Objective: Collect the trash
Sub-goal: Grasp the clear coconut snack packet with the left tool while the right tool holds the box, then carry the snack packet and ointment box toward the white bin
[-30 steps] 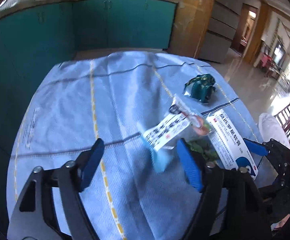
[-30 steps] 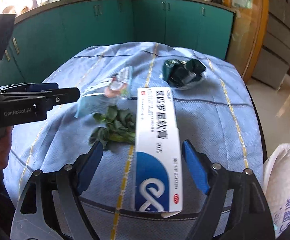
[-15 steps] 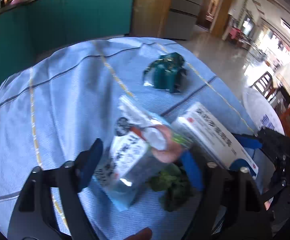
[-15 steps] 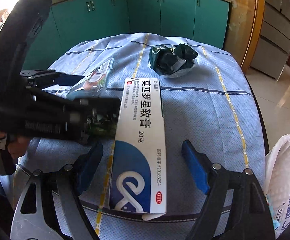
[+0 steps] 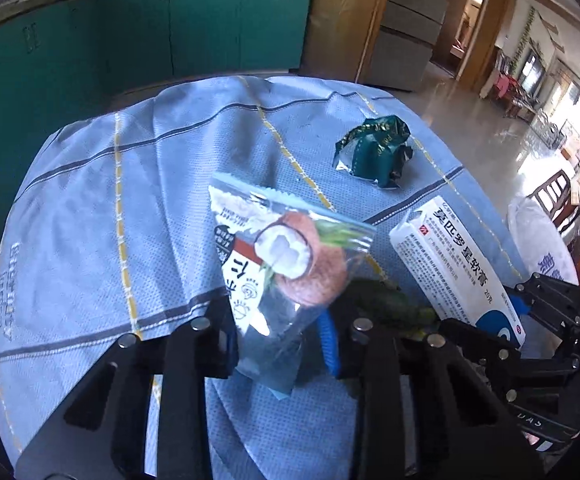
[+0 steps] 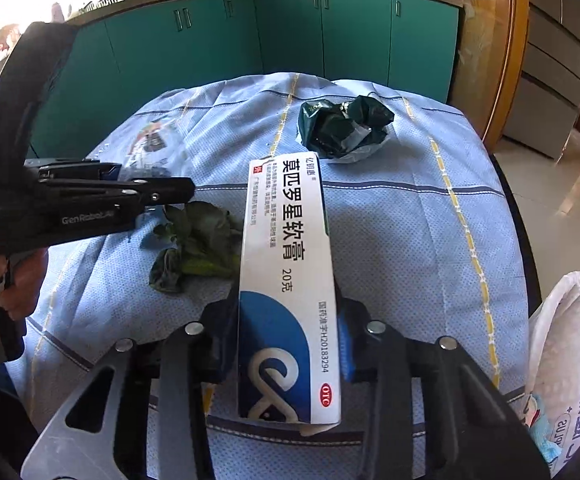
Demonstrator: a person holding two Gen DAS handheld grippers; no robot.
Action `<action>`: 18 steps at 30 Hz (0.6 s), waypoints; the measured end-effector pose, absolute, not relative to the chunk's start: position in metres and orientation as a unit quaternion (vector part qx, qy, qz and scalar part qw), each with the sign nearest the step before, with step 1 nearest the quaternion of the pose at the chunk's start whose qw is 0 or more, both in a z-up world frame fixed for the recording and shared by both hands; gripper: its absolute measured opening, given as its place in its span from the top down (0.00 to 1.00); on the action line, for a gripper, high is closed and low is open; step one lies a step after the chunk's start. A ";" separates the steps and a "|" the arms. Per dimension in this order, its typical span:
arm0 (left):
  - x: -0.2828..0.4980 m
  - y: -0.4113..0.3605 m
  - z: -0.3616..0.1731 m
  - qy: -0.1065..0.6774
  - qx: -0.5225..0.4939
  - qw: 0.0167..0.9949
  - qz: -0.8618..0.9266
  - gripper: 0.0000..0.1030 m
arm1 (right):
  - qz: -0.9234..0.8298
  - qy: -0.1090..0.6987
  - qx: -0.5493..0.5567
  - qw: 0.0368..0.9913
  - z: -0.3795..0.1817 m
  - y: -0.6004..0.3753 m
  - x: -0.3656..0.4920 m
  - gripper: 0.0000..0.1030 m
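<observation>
Progress est.: early; no trash seen inside white bag (image 6: 570,340) at desk edge yet. Still lying on desk cloth (image 5: 90,220): crumpled green wrapper (image 5: 374,152), far side, and wilted leaf scrap (image 6: 194,248), between both tools. Left tongs (image 5: 278,336): narrow, closing, pads against lower end of coconut snack packet (image 5: 286,264), packet tilted up off the cloth. Right tongs (image 6: 288,340): narrow, closing, pads against both long sides of ointment box (image 6: 286,272) at its near end; box points away along the fingers. Remaining, as judged: carry both items to bag, then fetch wrapper & leaf.
</observation>
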State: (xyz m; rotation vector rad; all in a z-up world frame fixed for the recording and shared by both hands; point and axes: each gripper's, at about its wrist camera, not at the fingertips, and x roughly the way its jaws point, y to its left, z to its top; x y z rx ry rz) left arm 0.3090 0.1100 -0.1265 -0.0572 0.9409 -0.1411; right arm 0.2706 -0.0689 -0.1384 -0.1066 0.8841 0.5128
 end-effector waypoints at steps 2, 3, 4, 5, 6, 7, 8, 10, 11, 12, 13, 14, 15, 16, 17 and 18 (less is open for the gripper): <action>0.301 0.115 -0.120 0.446 -0.035 0.893 -0.055 0.70 | 0.247 0.420 -0.051 0.872 -0.134 -0.073 0.268 0.62; 0.294 0.117 -0.116 0.440 -0.035 0.896 -0.047 0.70 | 0.248 0.418 -0.051 0.872 -0.132 -0.077 0.267 0.62; 0.286 0.120 -0.110 0.433 -0.036 0.900 -0.036 0.70 | 0.247 0.417 -0.051 0.873 -0.130 -0.079 0.266 0.62; 0.281 0.118 -0.107 0.431 -0.039 0.901 -0.033 0.70 | 0.246 0.416 -0.051 0.874 -0.129 -0.083 0.265 0.62; 0.276 0.119 -0.104 0.428 -0.044 0.902 -0.031 0.70 | 0.245 0.415 -0.051 0.875 -0.127 -0.086 0.264 0.62; 0.269 0.121 -0.099 0.423 -0.050 0.904 -0.030 0.70 | 0.243 0.414 -0.049 0.876 -0.125 -0.090 0.263 0.62; 0.263 0.121 -0.095 0.417 -0.052 0.907 -0.031 0.70 | 0.241 0.413 -0.046 0.877 -0.123 -0.095 0.263 0.62; 0.251 0.119 -0.089 0.401 -0.051 0.914 -0.034 0.70 | 0.239 0.411 -0.038 0.879 -0.121 -0.102 0.262 0.62; 0.248 0.117 -0.088 0.396 -0.052 0.916 -0.035 0.70 | 0.239 0.410 -0.033 0.880 -0.120 -0.105 0.263 0.62; 0.245 0.116 -0.086 0.392 -0.053 0.918 -0.035 0.70 | 0.239 0.410 -0.027 0.880 -0.119 -0.108 0.264 0.62; 0.243 0.114 -0.085 0.390 -0.053 0.919 -0.035 0.70 | 0.241 0.410 -0.023 0.880 -0.118 -0.109 0.263 0.62; 0.240 0.113 -0.085 0.387 -0.052 0.920 -0.034 0.70 | 0.241 0.410 -0.020 0.879 -0.117 -0.110 0.263 0.62; 0.237 0.111 -0.083 0.383 -0.049 0.922 -0.032 0.70 | 0.242 0.411 -0.018 0.879 -0.117 -0.111 0.264 0.62; 0.235 0.109 -0.082 0.380 -0.047 0.923 -0.032 0.70 | 0.242 0.412 -0.017 0.878 -0.118 -0.111 0.263 0.62; 0.236 0.108 -0.081 0.378 -0.045 0.924 -0.033 0.70 | 0.242 0.413 -0.018 0.878 -0.118 -0.110 0.262 0.62; 0.236 0.107 -0.080 0.375 -0.043 0.926 -0.033 0.70 | 0.241 0.413 -0.019 0.878 -0.119 -0.109 0.262 0.62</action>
